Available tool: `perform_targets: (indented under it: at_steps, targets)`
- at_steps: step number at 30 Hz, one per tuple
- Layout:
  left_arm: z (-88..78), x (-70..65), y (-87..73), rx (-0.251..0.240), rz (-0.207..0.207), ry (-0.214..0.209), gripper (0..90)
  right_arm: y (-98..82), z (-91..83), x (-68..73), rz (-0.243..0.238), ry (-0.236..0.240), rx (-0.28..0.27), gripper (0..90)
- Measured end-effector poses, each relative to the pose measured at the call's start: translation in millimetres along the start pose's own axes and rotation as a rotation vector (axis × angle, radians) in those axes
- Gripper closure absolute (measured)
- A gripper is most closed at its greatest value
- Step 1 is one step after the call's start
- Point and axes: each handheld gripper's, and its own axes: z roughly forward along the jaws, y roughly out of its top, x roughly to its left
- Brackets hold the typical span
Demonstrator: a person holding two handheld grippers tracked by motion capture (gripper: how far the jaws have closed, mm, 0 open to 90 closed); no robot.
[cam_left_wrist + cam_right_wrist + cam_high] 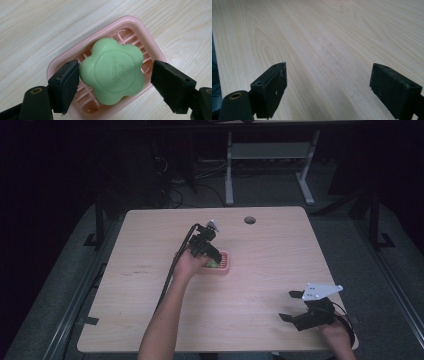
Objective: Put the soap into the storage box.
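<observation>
One green soap (pixel 112 73) lies flat, face up, across the pink dish (pixel 150 42).

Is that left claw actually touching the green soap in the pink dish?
Touching on one side. In the left gripper view, one pad of the left gripper meets the green soap; the other stands clear, over the pink dish.

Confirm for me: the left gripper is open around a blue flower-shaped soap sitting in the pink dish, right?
Not quite: the soap is green, not blue, as the left gripper view shows. The rest holds: the left gripper is open around it, in the pink dish.
</observation>
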Motion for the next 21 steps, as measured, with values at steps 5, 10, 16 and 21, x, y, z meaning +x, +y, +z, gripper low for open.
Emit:
perform_targets:
  at_steps: [5,10,16,21]
  targets:
    - [-2.2,-0.5,-1.6,-0.008,-0.005,-0.002,22.8,-0.1,0.8,0.4,-0.004,0.003,0.002,13.8]
    - [-3.5,-1.0,-3.7,-0.011,-0.004,-0.002,22.8,-0.4,0.5,0.5,-0.005,0.004,0.000,13.8]
    - [-9.2,0.5,-7.0,-0.027,-0.003,-0.007,22.8,-0.1,1.3,1.1,0.000,0.004,0.007,13.8]
    - [-12.7,-1.4,-10.3,-0.029,0.018,-0.014,22.8,0.0,1.4,1.3,0.002,0.004,0.008,13.8]
